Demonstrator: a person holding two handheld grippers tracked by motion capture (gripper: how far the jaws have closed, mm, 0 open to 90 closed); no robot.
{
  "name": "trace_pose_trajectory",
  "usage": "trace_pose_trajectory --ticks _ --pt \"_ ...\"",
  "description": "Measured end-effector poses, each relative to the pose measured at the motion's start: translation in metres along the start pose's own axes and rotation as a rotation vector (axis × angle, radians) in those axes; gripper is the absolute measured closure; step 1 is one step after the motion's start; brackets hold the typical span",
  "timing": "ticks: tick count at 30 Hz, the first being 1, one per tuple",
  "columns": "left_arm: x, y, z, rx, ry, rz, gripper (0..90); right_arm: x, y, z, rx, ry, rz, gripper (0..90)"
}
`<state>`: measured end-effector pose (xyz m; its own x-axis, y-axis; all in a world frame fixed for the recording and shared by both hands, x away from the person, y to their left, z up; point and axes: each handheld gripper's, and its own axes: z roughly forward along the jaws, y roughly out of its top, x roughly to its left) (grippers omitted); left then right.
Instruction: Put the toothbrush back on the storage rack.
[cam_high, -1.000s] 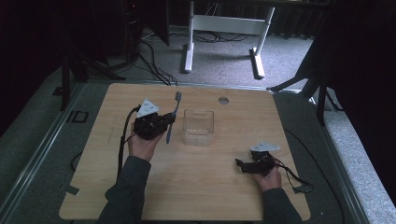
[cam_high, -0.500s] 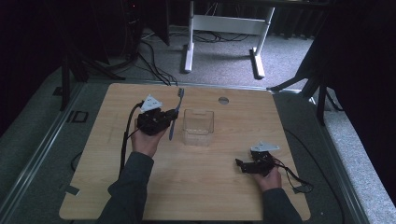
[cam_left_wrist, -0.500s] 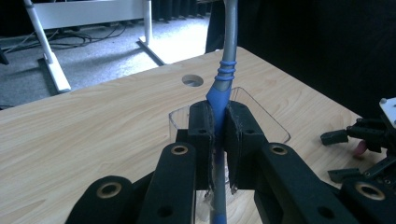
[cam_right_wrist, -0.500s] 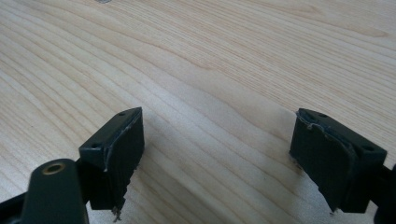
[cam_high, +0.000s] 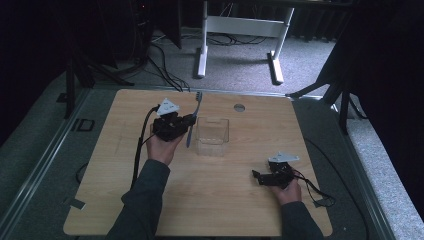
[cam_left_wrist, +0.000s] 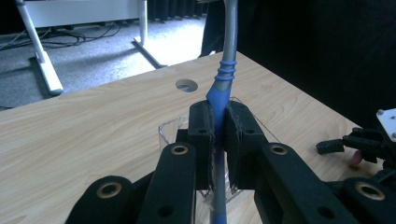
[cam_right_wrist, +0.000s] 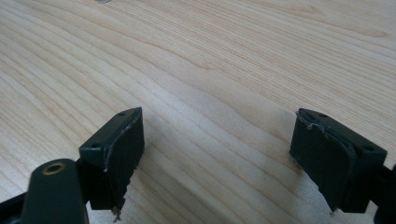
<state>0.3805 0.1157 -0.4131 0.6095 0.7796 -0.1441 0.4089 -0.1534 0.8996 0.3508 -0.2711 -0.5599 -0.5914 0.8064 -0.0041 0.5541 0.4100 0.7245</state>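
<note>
Left gripper (cam_high: 187, 121) jaws clamped on a toothbrush (cam_high: 194, 117) held just left of the clear container (cam_high: 212, 135) — carry step in hand; next, judged, lift over its rim — right gripper (cam_high: 256, 175) jaws open on the worktop (cam_high: 210, 200)

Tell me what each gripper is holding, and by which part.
The left gripper is shut on a toothbrush, clamped on the blue grip section of its handle, beside the clear box. The right gripper is open and holds nothing.

Toothbrush (cam_left_wrist: 223, 79) — grey with blue grip and rings; clear box (cam_high: 212, 136); pale wood-grain table (cam_high: 210, 200).
</note>
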Motion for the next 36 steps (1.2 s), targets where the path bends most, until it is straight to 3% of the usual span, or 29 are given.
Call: trace_pose_trajectory --ticks 10,27,36 --pt "0.001 0.002 0.008 -0.01 -0.004 -0.018 81.6 0.0 0.0 0.0 0.0 0.0 0.0 17.1" --pt "-0.008 0.019 0.028 -0.034 0.006 0.001 81.5 0.0 0.0 0.0 0.0 0.001 0.0 17.1" --pt "-0.005 0.022 0.031 -0.06 0.011 -0.016 81.6 0.0 0.0 0.0 0.0 0.001 0.0 17.1"
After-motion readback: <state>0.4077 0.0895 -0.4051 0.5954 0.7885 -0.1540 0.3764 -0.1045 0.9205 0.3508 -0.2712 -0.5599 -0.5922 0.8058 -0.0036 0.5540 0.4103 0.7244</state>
